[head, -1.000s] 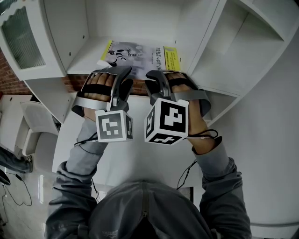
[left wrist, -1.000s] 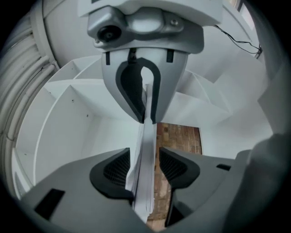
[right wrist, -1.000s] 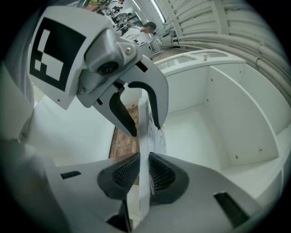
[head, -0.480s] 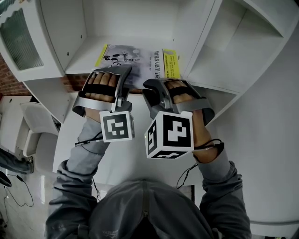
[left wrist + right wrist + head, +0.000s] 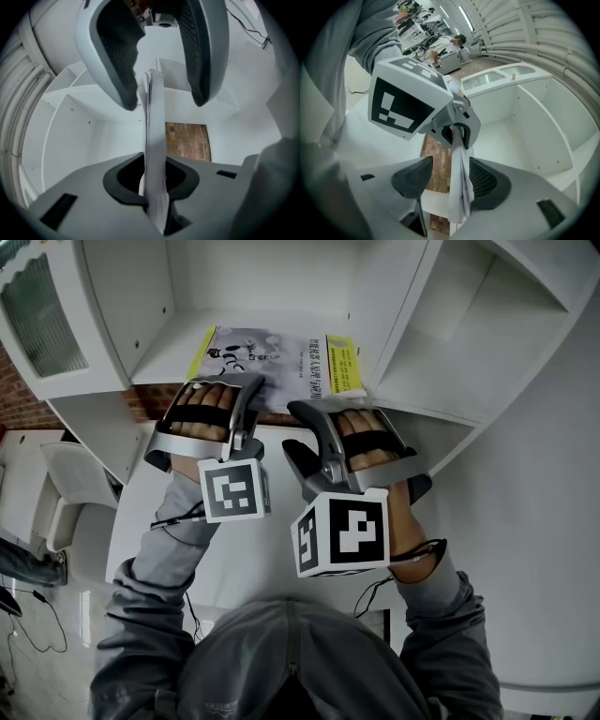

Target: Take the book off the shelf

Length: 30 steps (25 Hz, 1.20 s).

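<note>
The book lies flat on the shelf, with its near edge past the front (easy to pinch). The fingers of the left gripper are closing and pinch this edge. Those of the right gripper are opening, with the edge loose between them, probably to give over the pull.

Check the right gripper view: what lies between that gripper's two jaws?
The book stands edge-on between the jaws of the right gripper, which are opening; the right gripper view shows it.
</note>
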### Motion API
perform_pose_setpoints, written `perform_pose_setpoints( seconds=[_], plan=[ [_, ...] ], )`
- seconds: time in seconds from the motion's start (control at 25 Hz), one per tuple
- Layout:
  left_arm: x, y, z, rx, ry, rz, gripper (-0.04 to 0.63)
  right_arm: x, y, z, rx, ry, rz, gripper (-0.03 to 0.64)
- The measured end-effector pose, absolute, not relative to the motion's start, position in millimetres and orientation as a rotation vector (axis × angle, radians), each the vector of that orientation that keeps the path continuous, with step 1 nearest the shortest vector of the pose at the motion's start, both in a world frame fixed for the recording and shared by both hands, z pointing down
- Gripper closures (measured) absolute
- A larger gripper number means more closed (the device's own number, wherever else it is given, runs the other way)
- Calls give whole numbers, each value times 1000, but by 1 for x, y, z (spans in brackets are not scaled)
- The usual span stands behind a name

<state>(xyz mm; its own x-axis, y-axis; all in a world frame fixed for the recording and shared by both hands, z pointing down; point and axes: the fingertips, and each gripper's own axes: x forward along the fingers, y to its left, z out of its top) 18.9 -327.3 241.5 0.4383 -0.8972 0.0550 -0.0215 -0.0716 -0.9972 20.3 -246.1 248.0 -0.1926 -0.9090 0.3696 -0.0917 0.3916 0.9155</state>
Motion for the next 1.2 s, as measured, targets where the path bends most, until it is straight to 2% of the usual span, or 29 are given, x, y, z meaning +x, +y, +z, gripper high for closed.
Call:
perform_pose_setpoints(
  seconds=[0.12,0.28,0.8,0.84,0.92,0.96,1.0,1.08,1.16,1.2],
  plan=[
    [20,-323,244,-1482,857,-907,517,27,-240,231,989,-1530,-1036,348],
    [21,-319,241,-1501,865,-935,517,40,-252,222,1015,-1448,-1041,327],
    [19,-296,235,-1529,857,-963,515,63,-314,249,1056,-1316,-994,322],
    [19,-295,236,-1525,856,-965,514,62,-313,246,1084,-1327,-1007,338],
    [19,-294,236,-1517,855,-958,512,60,-311,238,1130,-1339,-1028,510],
    [18,-294,235,-1512,857,-949,511,59,-310,236,1139,-1335,-1038,515],
    [18,-295,234,-1503,859,-943,488,59,-310,235,1141,-1327,-1048,518],
    [14,-302,236,-1464,867,-964,369,59,-309,236,1135,-1319,-1056,518],
    [6,-312,239,-1409,878,-1015,311,57,-306,236,1129,-1330,-1058,522],
    [2,-316,241,-1397,885,-1031,307,57,-304,236,1127,-1326,-1062,522]
  ],
)
